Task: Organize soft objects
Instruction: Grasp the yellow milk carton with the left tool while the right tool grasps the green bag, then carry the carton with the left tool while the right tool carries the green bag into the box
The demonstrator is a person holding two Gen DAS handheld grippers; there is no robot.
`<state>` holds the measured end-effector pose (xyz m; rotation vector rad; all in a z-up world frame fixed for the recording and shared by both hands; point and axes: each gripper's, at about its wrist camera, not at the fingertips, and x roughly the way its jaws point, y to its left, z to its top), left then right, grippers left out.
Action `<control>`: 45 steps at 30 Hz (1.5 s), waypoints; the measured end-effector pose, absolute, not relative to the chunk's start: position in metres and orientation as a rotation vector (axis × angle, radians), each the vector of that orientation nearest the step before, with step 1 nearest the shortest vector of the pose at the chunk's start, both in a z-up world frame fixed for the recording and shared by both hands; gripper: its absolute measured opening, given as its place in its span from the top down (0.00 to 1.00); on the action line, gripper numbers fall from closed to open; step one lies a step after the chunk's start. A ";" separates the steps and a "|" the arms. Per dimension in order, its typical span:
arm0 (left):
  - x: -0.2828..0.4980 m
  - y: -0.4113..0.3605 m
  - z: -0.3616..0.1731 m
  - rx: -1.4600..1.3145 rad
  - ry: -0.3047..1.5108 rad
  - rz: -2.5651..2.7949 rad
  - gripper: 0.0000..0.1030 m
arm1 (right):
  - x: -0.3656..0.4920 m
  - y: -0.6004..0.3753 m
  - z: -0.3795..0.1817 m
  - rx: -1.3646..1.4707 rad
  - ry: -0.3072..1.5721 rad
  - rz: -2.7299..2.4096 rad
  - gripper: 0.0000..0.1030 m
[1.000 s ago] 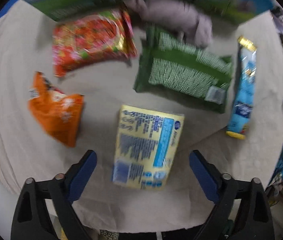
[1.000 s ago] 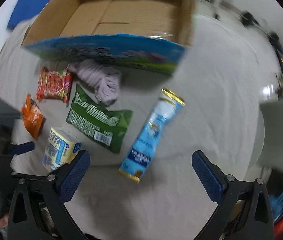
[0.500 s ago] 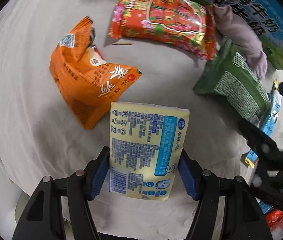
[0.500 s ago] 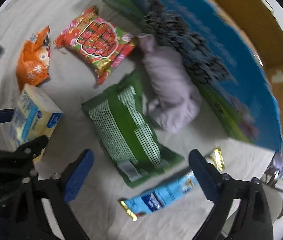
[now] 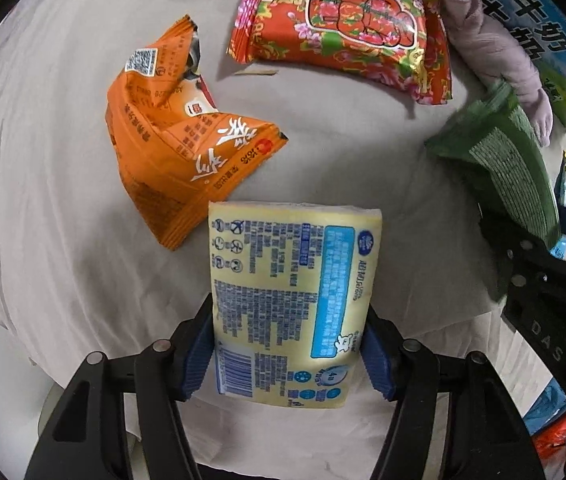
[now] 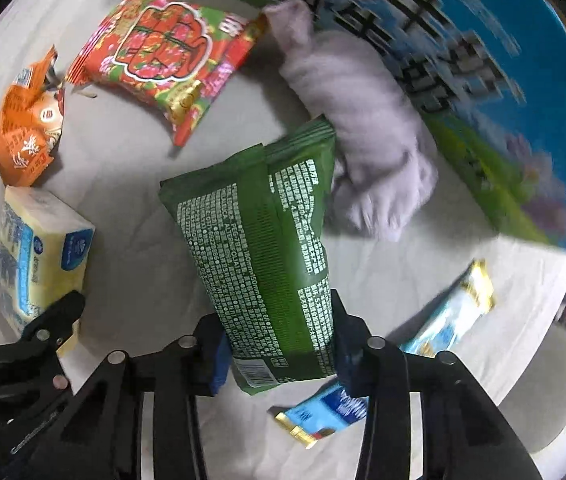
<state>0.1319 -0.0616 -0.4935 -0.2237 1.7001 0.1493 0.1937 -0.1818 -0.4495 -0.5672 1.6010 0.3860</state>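
While the yellow pack (image 5: pixel 289 304) lies on the cloth-covered bench (image 5: pixel 63 240), it is clamped at its near end between the blue pads of the left hand-held gripper (image 5: pixel 287 354), one pad pressed against each long side. An orange packet (image 5: pixel 175 152) is seen just beyond the pack's far left corner, crumpled and close to touching it, and a red packet (image 5: pixel 343 28) lies farther off, near the blue box (image 5: pixel 543 36). In the right wrist view, the green bag (image 6: pixel 267 248) is gripped at its near end by the right hand-held gripper (image 6: pixel 279 354), whose pads are closed against both edges; the bag's far end points toward a lilac cloth (image 6: pixel 363 120), which is bunched against the box wall. Whether the bag is lifted clear of the bench cannot be told. A light-blue packet (image 6: pixel 423 344) lies partly under the right finger, on the bench to the right of the bag. The yellow pack is also visible at the left of this view, held by the other gripper.
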 end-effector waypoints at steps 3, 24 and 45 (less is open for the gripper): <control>0.136 -0.074 -0.479 -0.199 1.678 0.149 0.41 | 0.194 -0.200 -0.445 -0.460 1.645 0.365 0.61; 0.180 -0.100 -0.324 -0.134 1.329 -0.012 0.41 | 0.180 -0.319 -0.270 0.124 1.484 0.380 0.63; 0.387 -0.108 -0.260 -0.120 1.282 -0.292 0.41 | 0.379 -0.301 -0.260 0.230 1.367 0.060 0.63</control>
